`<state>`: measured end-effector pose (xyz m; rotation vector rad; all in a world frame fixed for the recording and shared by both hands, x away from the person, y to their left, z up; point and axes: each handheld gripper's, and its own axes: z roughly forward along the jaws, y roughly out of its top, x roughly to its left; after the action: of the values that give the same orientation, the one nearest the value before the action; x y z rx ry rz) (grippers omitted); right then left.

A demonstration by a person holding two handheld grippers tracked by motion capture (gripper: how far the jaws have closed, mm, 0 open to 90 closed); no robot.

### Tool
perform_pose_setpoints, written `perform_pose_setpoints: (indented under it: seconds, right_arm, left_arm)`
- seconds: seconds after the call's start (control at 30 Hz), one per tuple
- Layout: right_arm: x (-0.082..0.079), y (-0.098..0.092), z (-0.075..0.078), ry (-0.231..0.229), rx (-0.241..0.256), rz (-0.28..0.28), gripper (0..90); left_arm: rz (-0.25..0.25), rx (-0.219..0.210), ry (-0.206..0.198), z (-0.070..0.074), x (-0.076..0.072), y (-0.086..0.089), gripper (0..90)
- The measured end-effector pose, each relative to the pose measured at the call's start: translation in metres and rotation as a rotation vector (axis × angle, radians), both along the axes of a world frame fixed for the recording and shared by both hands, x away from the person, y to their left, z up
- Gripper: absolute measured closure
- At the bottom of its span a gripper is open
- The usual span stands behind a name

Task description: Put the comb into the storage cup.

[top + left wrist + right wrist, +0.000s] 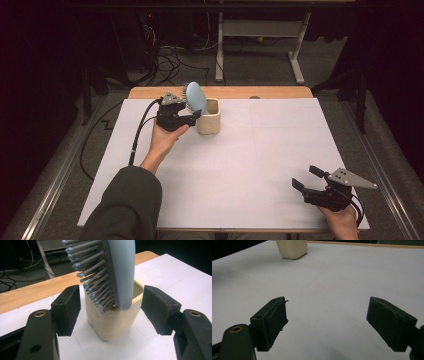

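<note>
Standing the hairbrush in the cup, with the placing all but done.

The blue hairbrush (117,270) rests handle-down in the cream cup (112,320) near the far edge of the white worktop (250,165), its head leaning out over the rim with the bristles toward the left gripper (192,118). That gripper's fingers (67,310) are spread wide on either side of the cup and brush, touching neither, so the brush looks released and supported by the cup alone. What seems left is for the left hand (165,137) to draw clear without knocking the leaning head; whether the brush will stay put is a guess. The right gripper (305,180) sits well apart at the near right corner, fingers (272,320) released and holding nothing.
</note>
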<state>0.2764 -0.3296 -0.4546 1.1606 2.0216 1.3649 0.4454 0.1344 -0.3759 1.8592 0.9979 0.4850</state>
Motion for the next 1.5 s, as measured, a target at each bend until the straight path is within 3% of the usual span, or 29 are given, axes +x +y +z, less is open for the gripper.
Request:
perform_pose_setpoints:
  seconds: [1.5]
  right_arm:
    - [0.0, 0.0, 0.0, 0.005, 0.002, -0.003, 17.2]
  left_arm:
    - [-0.031, -0.009, -0.012, 0.005, -0.02, 0.02, 32.6]
